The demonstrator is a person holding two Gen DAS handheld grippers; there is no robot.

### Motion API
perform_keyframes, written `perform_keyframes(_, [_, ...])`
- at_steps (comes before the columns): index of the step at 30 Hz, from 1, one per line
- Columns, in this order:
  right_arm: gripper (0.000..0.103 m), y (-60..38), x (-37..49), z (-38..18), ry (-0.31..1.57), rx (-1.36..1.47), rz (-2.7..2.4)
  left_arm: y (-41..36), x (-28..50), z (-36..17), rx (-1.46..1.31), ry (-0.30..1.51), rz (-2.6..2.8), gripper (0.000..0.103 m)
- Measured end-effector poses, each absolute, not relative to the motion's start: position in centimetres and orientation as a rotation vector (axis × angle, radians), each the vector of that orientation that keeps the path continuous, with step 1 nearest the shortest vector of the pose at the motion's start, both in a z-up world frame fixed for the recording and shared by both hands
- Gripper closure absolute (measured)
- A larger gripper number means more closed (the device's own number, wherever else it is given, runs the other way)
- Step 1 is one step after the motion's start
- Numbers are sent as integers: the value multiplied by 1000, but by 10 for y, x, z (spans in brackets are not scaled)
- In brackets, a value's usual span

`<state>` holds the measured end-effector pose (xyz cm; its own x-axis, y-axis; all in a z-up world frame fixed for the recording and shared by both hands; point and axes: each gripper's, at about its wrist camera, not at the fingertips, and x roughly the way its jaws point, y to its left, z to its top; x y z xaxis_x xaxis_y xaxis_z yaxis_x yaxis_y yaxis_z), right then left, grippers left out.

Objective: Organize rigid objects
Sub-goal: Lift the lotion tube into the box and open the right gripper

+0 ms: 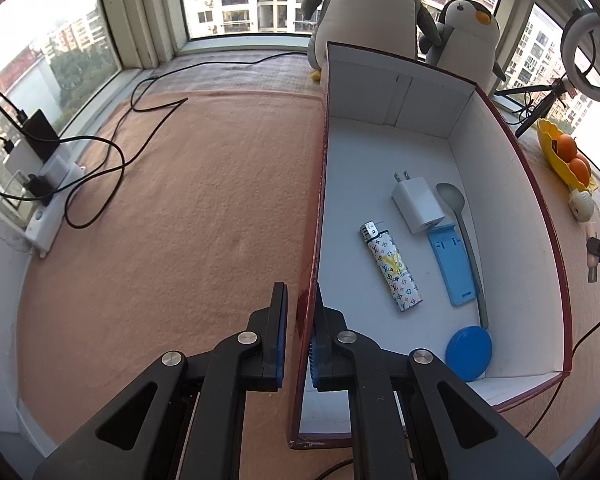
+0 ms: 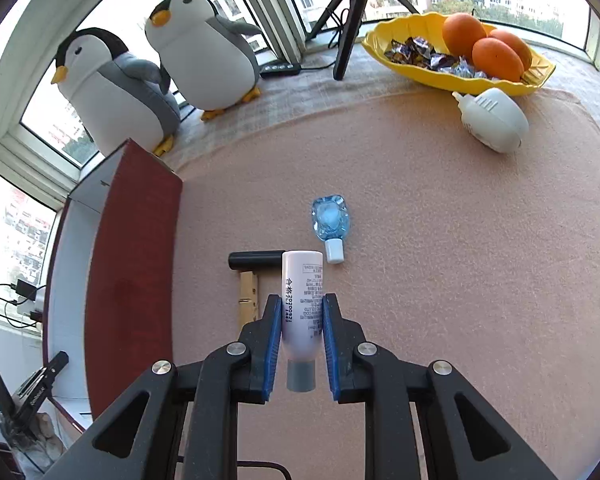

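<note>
We are mid-transfer: our right tool (image 2: 302, 320) is clamped on the white tube (image 2: 302, 300), lifted off the table (image 2: 460, 260), while our left tool (image 1: 300, 320) pinches the box (image 1: 420, 152) wall to steady it. Next we judge the tube must swing left over the box's red wall and go in beside the lighter (image 1: 390, 266) without knocking it.

Plush penguins (image 2: 180, 48), fruit bowl (image 2: 456, 74)

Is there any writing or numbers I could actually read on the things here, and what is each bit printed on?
"合格 2020921" and "1443": on the white tube held in the right tool.
The tube's other small lines: too small to read.
Repeated "LV" monogram pattern: on the lighter in the box.
Faint lettering on the black clip at the lower left of the right wrist view: too blurred to read.
</note>
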<state>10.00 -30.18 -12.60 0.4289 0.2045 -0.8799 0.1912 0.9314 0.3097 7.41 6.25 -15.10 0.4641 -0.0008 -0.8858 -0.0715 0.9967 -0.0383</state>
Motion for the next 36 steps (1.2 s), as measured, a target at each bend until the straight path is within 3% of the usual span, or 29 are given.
perform_keyframes(17, [85, -170, 104, -40, 979, 176, 257, 62, 74, -152, -70, 1069, 4, 97])
perform_keyframes(36, [85, -81, 116, -73, 1032, -41, 350, 63, 74, -154, -73, 1053, -3, 98])
